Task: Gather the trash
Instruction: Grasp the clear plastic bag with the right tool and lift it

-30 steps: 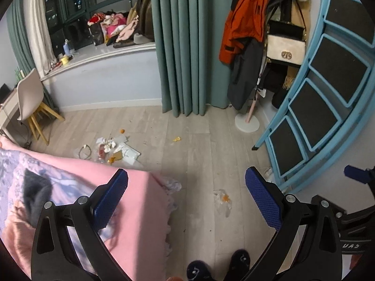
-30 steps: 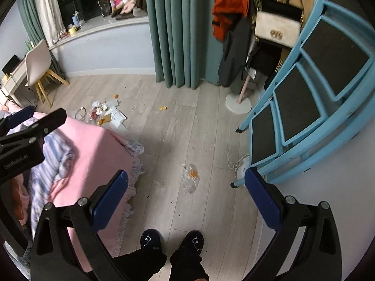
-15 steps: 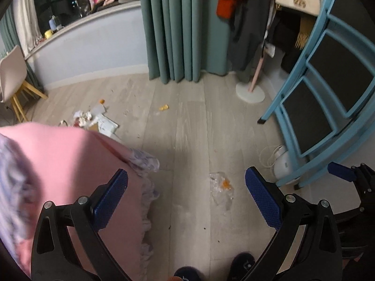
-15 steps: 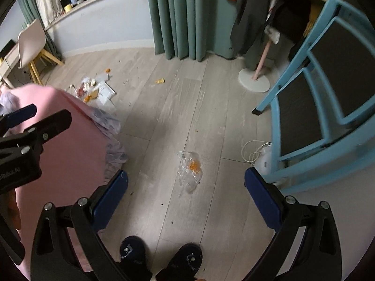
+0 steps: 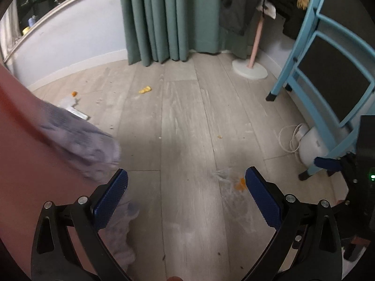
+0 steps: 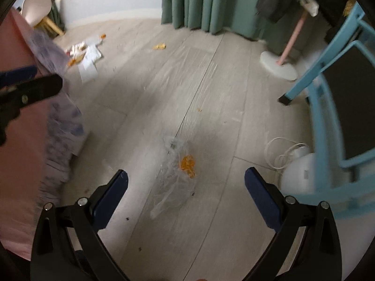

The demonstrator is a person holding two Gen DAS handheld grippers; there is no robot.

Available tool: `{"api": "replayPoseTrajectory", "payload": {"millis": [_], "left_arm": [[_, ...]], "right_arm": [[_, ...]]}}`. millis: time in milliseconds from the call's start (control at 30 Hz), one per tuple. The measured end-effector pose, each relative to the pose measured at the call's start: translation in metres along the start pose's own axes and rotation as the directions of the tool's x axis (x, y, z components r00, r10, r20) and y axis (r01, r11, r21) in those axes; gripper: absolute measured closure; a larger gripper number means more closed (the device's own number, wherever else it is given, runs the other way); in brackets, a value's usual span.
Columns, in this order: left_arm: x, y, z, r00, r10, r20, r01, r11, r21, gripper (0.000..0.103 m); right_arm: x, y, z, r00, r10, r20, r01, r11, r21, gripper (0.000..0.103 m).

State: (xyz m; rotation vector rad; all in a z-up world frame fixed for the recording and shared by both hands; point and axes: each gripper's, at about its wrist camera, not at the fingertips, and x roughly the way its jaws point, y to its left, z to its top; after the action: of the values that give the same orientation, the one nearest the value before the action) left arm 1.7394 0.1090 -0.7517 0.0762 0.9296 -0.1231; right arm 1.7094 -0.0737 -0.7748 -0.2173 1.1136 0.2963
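A clear plastic bag (image 6: 172, 178) with orange peel (image 6: 187, 162) in it lies flat on the grey wood floor, just ahead of and between the fingers of my open, empty right gripper (image 6: 186, 182). In the left wrist view the bag (image 5: 228, 182) lies blurred by the right finger of my open, empty left gripper (image 5: 186, 183). A pile of paper scraps and peel (image 6: 84, 53) lies far left by the bed. A small yellow scrap (image 6: 159, 46) lies near the curtain; it also shows in the left wrist view (image 5: 144, 90).
A pink bedspread with a lilac frill (image 6: 58, 126) fills the left side. A blue frame with dark panels (image 6: 346, 107) stands on the right, with a white appliance and coiled cord (image 6: 297, 171) at its foot. A coat stand's white base (image 6: 279, 68) is by the green curtain (image 6: 201, 2).
Both grippers have dropped lower and tilted toward the floor. The plastic bag looms larger and nearer the right gripper's fingers. Both stay open.
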Motion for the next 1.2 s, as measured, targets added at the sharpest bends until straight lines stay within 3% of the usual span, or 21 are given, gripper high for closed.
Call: {"api": "replayPoseTrajectory", "payload": {"millis": [167, 367, 567, 767, 833, 967, 1200], "left_arm": [[0.069, -0.002, -0.034, 1.000, -0.011, 0.025, 0.011, 1.000, 0.024, 0.006], [0.125, -0.003, -0.064, 0.999, -0.041, 0.030, 0.039, 0.998, 0.053, 0.006], [0.157, -0.005, -0.080, 0.998, -0.054, 0.018, 0.052, 0.996, 0.078, 0.006], [0.166, -0.002, -0.075, 0.999, -0.049, 0.017, 0.048, 0.996, 0.077, 0.006], [0.166, -0.002, -0.072, 0.998, -0.051, 0.022, 0.050, 0.996, 0.078, 0.006], [0.168, -0.007, -0.070, 0.998, -0.057, 0.033, 0.054, 0.994, 0.096, 0.006], [0.173, -0.007, -0.070, 0.998, -0.059, 0.030, 0.057, 0.996, 0.071, 0.006]], "right_arm": [[0.071, -0.001, -0.020, 0.999, 0.032, 0.009, -0.031, 0.997, -0.064, 0.007], [0.135, -0.001, -0.039, 0.999, 0.043, 0.001, -0.043, 0.996, -0.080, 0.007], [0.167, 0.004, -0.044, 0.999, 0.055, -0.004, -0.055, 0.993, -0.104, 0.007], [0.182, 0.008, -0.047, 0.998, 0.055, -0.032, -0.058, 0.991, -0.119, 0.008], [0.184, 0.009, -0.045, 0.998, 0.051, -0.041, -0.056, 0.991, -0.124, 0.033], [0.185, 0.010, -0.042, 0.997, 0.062, -0.049, -0.068, 0.991, -0.117, 0.048], [0.180, 0.012, -0.040, 0.994, 0.103, -0.036, -0.107, 0.986, -0.129, 0.087]]}}
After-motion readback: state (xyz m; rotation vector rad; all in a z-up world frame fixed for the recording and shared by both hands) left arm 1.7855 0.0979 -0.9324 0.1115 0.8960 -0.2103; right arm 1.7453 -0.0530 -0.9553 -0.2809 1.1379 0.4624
